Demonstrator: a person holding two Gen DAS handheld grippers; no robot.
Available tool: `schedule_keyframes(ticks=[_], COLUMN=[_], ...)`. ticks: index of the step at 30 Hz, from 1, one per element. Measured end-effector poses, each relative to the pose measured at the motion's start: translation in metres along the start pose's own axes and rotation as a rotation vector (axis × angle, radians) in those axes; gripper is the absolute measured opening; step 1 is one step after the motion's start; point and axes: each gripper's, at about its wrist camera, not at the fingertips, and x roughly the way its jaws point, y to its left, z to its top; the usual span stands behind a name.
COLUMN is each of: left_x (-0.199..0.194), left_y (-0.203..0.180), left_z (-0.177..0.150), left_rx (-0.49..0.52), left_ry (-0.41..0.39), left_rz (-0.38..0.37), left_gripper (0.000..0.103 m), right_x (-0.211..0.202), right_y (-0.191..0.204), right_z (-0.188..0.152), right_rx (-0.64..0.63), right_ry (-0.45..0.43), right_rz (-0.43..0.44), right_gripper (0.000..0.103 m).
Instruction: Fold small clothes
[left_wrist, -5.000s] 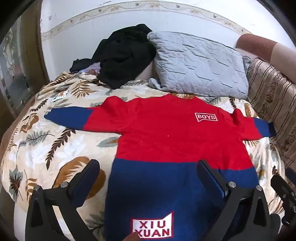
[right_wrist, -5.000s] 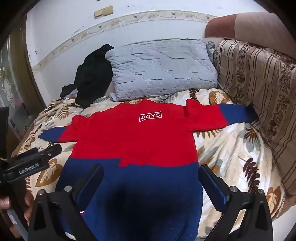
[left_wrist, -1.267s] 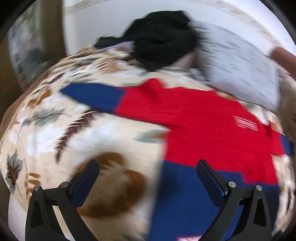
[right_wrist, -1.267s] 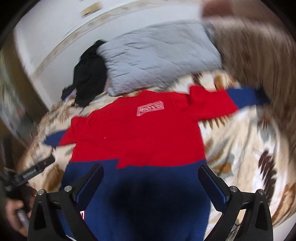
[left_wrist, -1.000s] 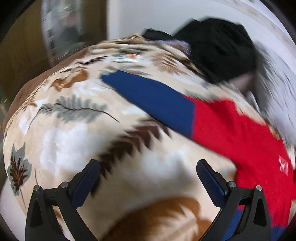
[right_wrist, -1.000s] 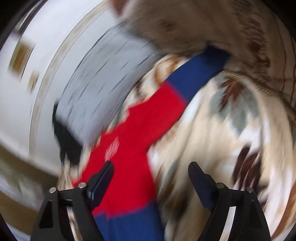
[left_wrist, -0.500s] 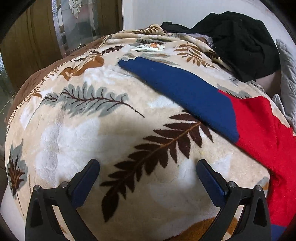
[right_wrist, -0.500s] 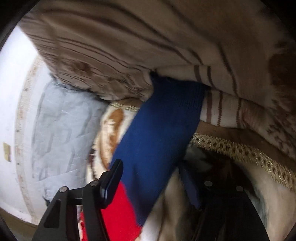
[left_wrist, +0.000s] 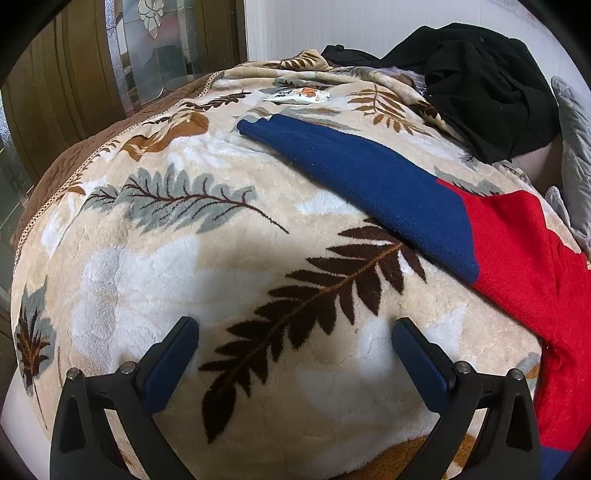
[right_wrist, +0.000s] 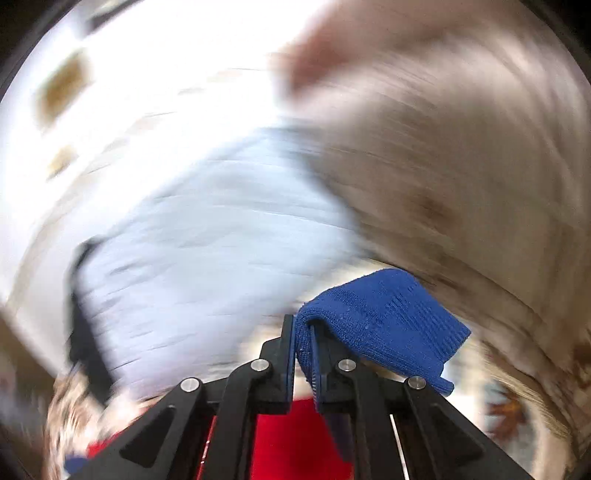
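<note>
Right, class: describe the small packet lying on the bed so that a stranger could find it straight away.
Start at the leaf-patterned blanket covering the bed and follow the sweater's blue sleeve to its cuff. Just beyond that cuff, toward the heap of black clothes, lies the packet. It is the only flat, white, printed thing there; everything around it is cloth.

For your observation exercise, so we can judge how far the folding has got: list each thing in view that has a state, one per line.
left gripper: open, holding nothing, above the blanket.
right gripper: shut on the blue cuff, lifted.
left sleeve: spread flat, unfolded.
black clothes: heaped, unfolded.
</note>
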Motion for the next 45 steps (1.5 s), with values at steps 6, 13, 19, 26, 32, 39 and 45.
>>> schedule_keyframes(ticks=[6, 13, 19, 26, 32, 39, 45], left_x=[0.0, -0.008, -0.079, -0.097, -0.024, 0.006, 0.008], left_y=[0.0, -0.005, -0.056, -0.199, -0.266, -0.273, -0.273], left_z=[0.0, 0.001, 0.011, 0.037, 0.036, 0.027, 0.027], left_rx=[0.002, 0.015, 0.108, 0.291, 0.215, 0.14, 0.11], left_ry=[0.002, -0.003, -0.086, 0.15, 0.403, 0.45, 0.428], left_rz=[0.001, -0.002, -0.26, -0.706, -0.694, -0.656, -0.633], left_gripper=[0.103, 0.103, 0.103, 0.103, 0.081, 0.071, 0.07], right_x=[0.032, 0.022, 0.007, 0.018, 0.016, 0.016, 0.017], right_y=[0.144, 0.087, 0.051, 0.03, 0.025, 0.024, 0.025], right_z=[-0.127, -0.19, -0.201, -0.219, -0.223, -0.224, -0.225], right_rx=[-0.255, -0.075, -0.019, 0.088, 0.104, 0.109, 0.109], right_ry=[0.279, 0.37, 0.344, 0.366, 0.342, 0.336, 0.332], right_rz=[0.281, 0.264, 0.304, 0.366, 0.399, 0.41, 0.409], right_gripper=[0.103, 0.103, 0.103, 0.103, 0.103, 0.103, 0.103])
